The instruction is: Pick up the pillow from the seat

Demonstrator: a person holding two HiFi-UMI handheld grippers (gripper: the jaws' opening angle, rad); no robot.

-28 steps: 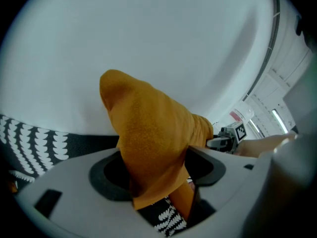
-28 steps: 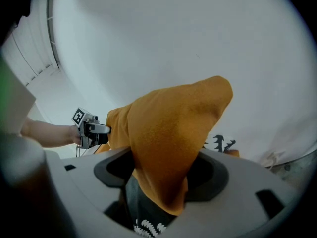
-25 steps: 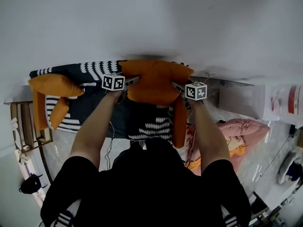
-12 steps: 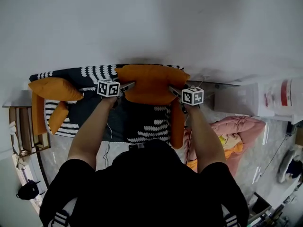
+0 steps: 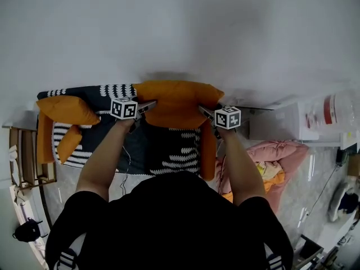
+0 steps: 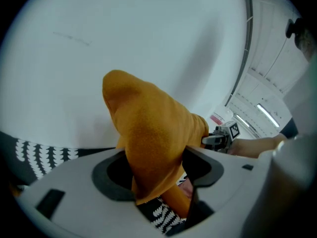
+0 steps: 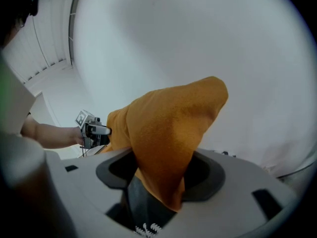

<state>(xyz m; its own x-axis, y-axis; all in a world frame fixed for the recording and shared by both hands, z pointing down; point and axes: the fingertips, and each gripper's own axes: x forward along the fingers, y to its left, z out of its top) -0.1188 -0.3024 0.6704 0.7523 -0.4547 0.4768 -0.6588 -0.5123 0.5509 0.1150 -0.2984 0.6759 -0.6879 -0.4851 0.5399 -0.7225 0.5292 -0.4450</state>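
An orange pillow (image 5: 177,103) hangs between my two grippers, over the dark seat with the white leaf pattern (image 5: 163,145) and close to the white wall. My left gripper (image 5: 147,106) pinches its left corner. In the left gripper view the orange fabric (image 6: 153,133) is bunched between the jaws of that gripper (image 6: 158,182), which are still closing. My right gripper (image 5: 205,112) is shut on the right corner. There too the pillow (image 7: 173,128) fills the gap of the gripper (image 7: 158,182).
Two more orange cushions (image 5: 67,108) (image 5: 68,142) lie at the seat's left end, and a long orange one (image 5: 209,151) at its right. A wooden rack (image 5: 25,162) stands to the left. A white box (image 5: 278,122) and a pink garment (image 5: 281,156) are to the right.
Both grippers keep hold of the pillow's two ends. The grippers, pillow and seat sit slightly lower and further left in the head view than before.
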